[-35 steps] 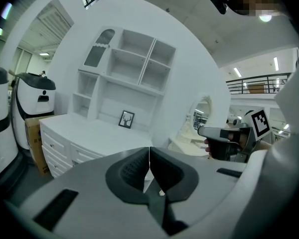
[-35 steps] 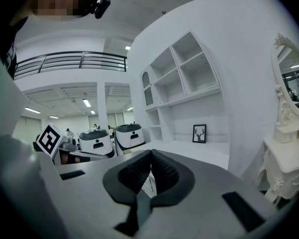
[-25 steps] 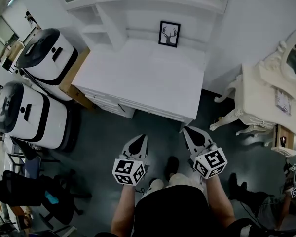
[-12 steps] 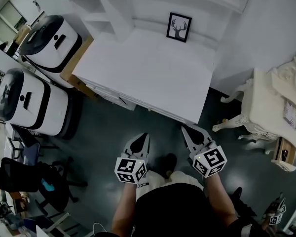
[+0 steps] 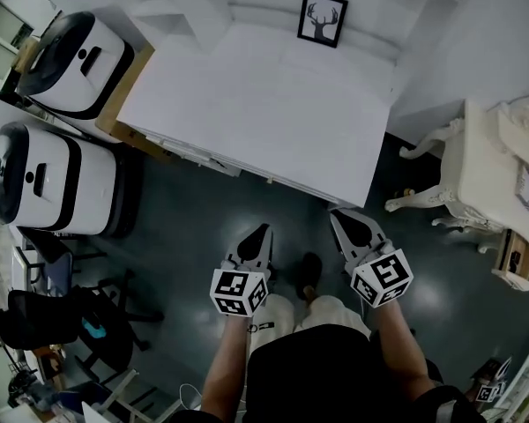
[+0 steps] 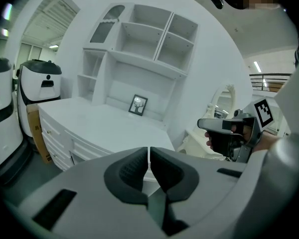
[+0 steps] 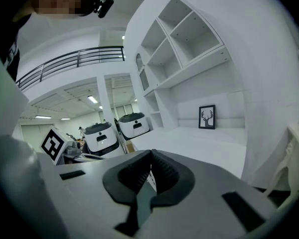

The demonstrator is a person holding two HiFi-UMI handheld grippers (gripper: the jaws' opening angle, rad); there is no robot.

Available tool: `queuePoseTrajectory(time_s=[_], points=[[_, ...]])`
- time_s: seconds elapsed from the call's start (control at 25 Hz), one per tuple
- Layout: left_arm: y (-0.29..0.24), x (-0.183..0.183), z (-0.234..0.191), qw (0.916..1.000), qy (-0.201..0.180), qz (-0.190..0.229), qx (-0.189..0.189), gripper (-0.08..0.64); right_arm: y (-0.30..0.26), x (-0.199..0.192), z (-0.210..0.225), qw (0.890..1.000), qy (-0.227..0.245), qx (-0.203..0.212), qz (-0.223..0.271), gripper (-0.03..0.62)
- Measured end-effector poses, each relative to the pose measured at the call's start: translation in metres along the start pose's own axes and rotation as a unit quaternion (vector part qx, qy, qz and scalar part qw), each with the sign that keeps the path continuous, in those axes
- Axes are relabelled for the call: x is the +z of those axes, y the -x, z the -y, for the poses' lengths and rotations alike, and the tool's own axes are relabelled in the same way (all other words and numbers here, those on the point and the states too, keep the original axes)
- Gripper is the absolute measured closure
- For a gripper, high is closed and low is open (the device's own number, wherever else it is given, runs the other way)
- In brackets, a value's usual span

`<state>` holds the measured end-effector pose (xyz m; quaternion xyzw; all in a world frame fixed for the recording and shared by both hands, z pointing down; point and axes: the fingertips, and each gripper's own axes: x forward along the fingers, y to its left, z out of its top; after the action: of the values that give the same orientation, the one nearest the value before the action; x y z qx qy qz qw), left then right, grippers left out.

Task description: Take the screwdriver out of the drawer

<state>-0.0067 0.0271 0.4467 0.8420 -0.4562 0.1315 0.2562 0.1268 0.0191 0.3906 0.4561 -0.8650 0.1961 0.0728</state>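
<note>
Your left gripper (image 5: pixel 264 229) and right gripper (image 5: pixel 339 215) are both closed and empty, held over the dark floor (image 5: pixel 181 227) near the white desk (image 5: pixel 273 104)
Each pair of jaws is pressed together with nothing between, tips aimed at the desk's near edge. The drawers (image 6: pixel 60 139) along that front sit flush, and you cannot see the screwdriver in any view. A framed deer picture (image 5: pixel 323 18) stands at the desk's far side, and two white-and-black machines (image 5: pixel 66 60) stand at its left
</note>
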Motion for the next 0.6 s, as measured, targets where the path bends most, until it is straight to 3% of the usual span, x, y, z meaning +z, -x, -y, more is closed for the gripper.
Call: queuePoseTrajectory(time_s=[0.52,0.6], points=[[-0.063,-0.036,-0.06,0.9975,-0.011,-0.065,-0.024,0.531,-0.038,-0.029,0.014,0.998,-0.025,-0.055,-0.03,0.575],[-0.074,-0.042,-0.071,0.9966,-0.017,-0.076,-0.024,0.478,-0.045,-0.033,0.016,0.997,-0.028,-0.062,-0.035,0.575]])
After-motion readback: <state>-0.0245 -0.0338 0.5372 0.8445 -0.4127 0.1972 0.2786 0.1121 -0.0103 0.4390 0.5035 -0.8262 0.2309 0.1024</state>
